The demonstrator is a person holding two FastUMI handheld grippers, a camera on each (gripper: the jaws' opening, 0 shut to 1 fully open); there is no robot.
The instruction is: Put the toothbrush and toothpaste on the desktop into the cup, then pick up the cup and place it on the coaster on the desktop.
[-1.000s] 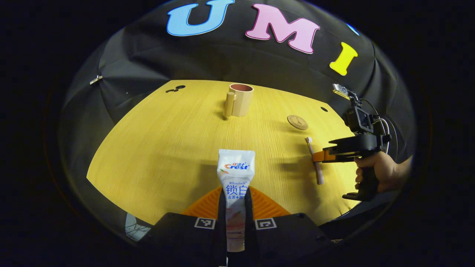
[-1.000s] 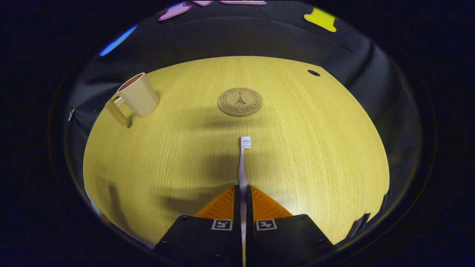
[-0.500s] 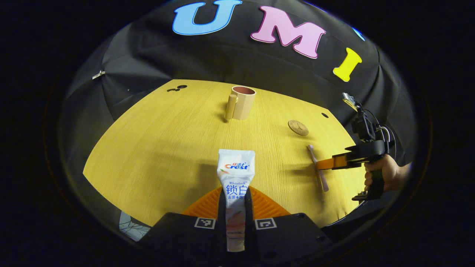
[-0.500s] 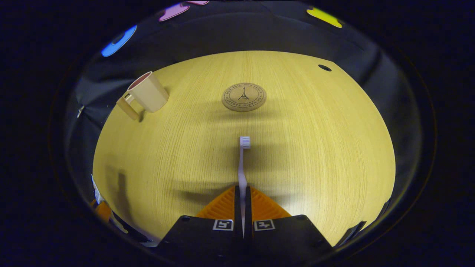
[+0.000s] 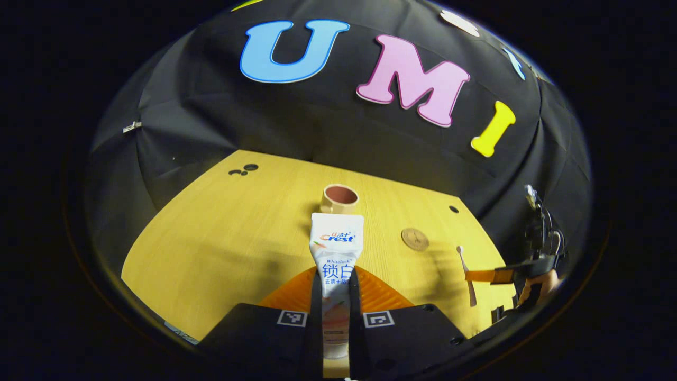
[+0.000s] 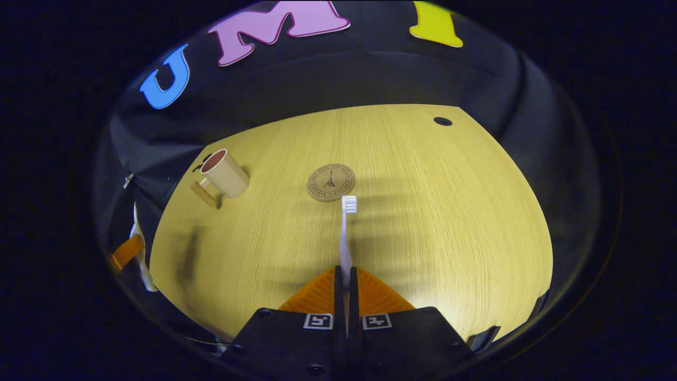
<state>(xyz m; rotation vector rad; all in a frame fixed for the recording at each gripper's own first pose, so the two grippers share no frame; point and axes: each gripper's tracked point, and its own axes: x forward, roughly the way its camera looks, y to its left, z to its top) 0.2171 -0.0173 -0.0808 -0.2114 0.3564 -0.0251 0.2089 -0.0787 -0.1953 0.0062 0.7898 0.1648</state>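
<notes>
I see a white toothpaste tube (image 5: 337, 253) with printed lettering pinched upright in my left claw (image 5: 336, 296), and a slim white toothbrush (image 6: 345, 233), bristles forward, pinched in my right claw (image 6: 346, 286). Ahead on the yellow wooden counter (image 6: 433, 211) stand a beige cup (image 6: 225, 172) with a side handle and a round cork coaster (image 6: 331, 182), nothing blocking either. Both claws are closed on their items above the counter, the cup straight beyond the tube, the coaster just past the brush head.

The wood-grain desktop (image 6: 423, 222) is looking matt; the toothpaste (image 5: 336, 254) tube is gleaming glossy; the coaster (image 6: 331, 182) is looking corky.
</notes>
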